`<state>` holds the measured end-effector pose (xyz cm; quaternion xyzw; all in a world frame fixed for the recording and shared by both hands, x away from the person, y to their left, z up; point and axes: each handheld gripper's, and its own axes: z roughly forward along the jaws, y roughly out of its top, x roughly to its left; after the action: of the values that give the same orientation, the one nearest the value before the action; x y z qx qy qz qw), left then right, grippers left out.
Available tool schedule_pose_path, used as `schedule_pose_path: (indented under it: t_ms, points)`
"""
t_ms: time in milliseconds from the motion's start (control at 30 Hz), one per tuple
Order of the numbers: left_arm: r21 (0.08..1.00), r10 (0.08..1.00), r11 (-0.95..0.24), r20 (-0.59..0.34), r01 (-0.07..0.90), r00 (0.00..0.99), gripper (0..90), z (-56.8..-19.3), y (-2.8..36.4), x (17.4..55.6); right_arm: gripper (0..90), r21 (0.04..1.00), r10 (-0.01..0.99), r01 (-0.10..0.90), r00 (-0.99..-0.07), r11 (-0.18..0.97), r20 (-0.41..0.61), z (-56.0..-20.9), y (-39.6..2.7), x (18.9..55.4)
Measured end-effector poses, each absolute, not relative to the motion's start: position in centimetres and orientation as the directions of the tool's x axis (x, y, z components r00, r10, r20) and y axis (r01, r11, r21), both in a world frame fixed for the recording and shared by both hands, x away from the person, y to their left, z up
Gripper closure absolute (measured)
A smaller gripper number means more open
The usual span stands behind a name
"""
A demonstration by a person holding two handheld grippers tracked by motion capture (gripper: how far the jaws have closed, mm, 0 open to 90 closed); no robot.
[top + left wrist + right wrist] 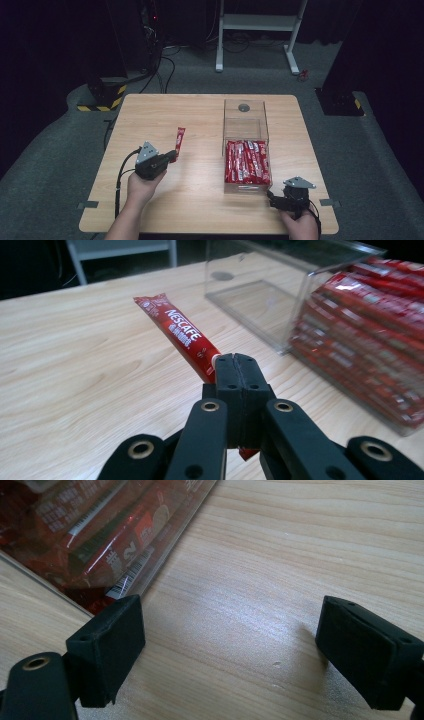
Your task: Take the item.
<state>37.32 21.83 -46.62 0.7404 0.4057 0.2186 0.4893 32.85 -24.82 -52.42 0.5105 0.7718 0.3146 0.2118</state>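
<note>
A red Nescafe sachet [180, 139] [176, 330] slants above the wooden table [200, 200], left of the middle. My left gripper [171, 156] [235, 371] is shut on the sachet's near end, and the rest of the stick juts out past the pads toward the far side. A clear plastic box [244, 121] [260, 287] stands right of centre, its near half packed with several red sachets [247, 161] [370, 315]. My right gripper [273, 200] [230, 645] rests low at the box's near right corner, jaws wide open with bare wood between them.
The far half of the box holds no sachets. A white metal stand [257, 22] and cables [165, 65] are on the floor beyond the table. In the right gripper view the box's packed corner [120, 525] lies just beyond the left jaw.
</note>
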Motion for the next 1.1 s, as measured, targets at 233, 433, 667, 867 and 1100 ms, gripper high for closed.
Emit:
schedule_pose_path:
  t_ms: [233, 433, 667, 867, 1100]
  points:
    - [0.901, 0.852, -0.09, -0.151, 0.424, 0.502, 90.0, -48.0, 21.5, 37.9, 12.2, 0.702, 0.921, 0.655, -0.389, 0.281, -0.005, -52.4, -24.8, 32.8]
    - [0.867, 0.849, -0.219, -0.058, 0.448, 0.525, 89.9, -48.7, 22.3, 38.3, 12.2, 0.702, 0.921, 0.655, -0.389, 0.281, -0.005, -52.4, -24.8, 32.8]
    - [0.848, 0.855, -0.225, -0.064, 0.479, 0.515, 89.9, -49.7, 22.2, 38.8, 12.2, 0.702, 0.921, 0.655, -0.389, 0.281, -0.006, -52.4, -24.8, 32.8]
    - [0.832, 0.858, -0.24, -0.058, 0.499, 0.51, 89.8, -50.4, 21.9, 39.2, 12.3, 0.702, 0.921, 0.654, -0.389, 0.282, -0.007, -52.4, -24.8, 32.8]
    - [0.813, 0.86, -0.254, -0.058, 0.524, 0.507, 89.6, -51.0, 21.5, 39.5, 12.3, 0.702, 0.921, 0.654, -0.389, 0.282, -0.008, -52.4, -24.8, 32.8]
